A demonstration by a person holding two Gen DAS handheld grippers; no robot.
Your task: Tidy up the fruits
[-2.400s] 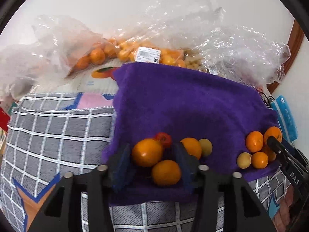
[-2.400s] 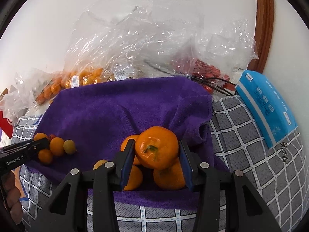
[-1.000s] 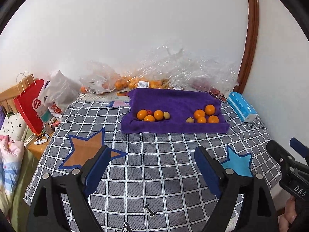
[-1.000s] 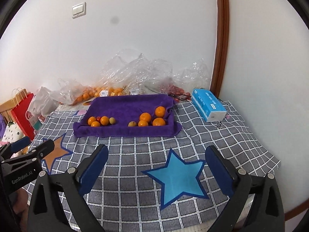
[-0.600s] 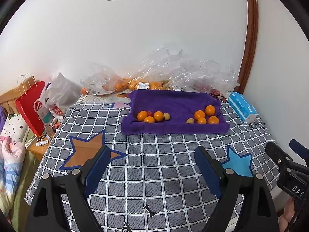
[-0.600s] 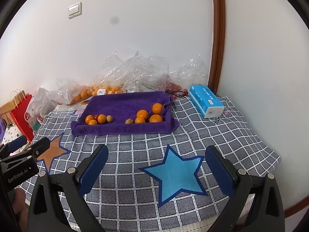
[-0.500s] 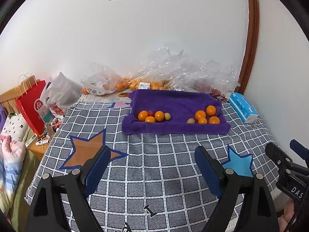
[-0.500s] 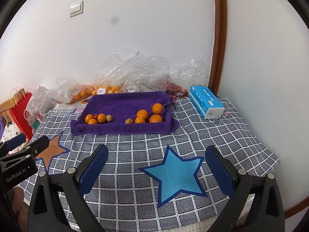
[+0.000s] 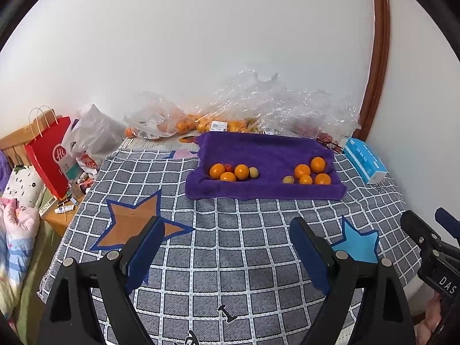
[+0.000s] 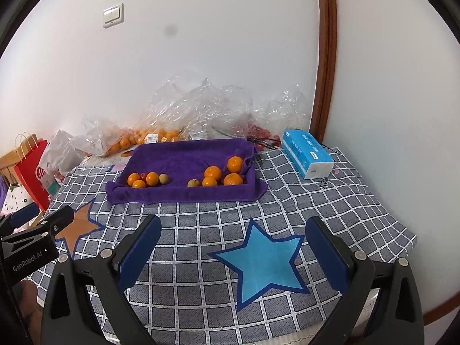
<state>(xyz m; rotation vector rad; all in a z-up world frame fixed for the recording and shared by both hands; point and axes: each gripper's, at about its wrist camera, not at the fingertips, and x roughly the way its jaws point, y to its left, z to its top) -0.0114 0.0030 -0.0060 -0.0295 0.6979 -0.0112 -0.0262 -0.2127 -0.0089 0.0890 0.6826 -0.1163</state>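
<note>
2 fruit clusters [image 9: 233, 171] [image 9: 309, 173] lie apart on the purple towel [image 9: 267, 152].

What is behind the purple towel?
Behind the purple towel, crumpled clear plastic bags line the wall, holding small orange fruits and something red; the crinkled plastic hides the rest.

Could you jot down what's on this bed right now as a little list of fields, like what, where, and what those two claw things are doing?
surface: checked grey cover with star patches
towel: purple towel, far middle
left group: fruit cluster, mostly orange
right group: fruit cluster, mostly orange
behind towel: clear plastic bags against the wall
beside towel: blue tissue pack
left gripper: open, empty
right gripper: open, empty
</note>
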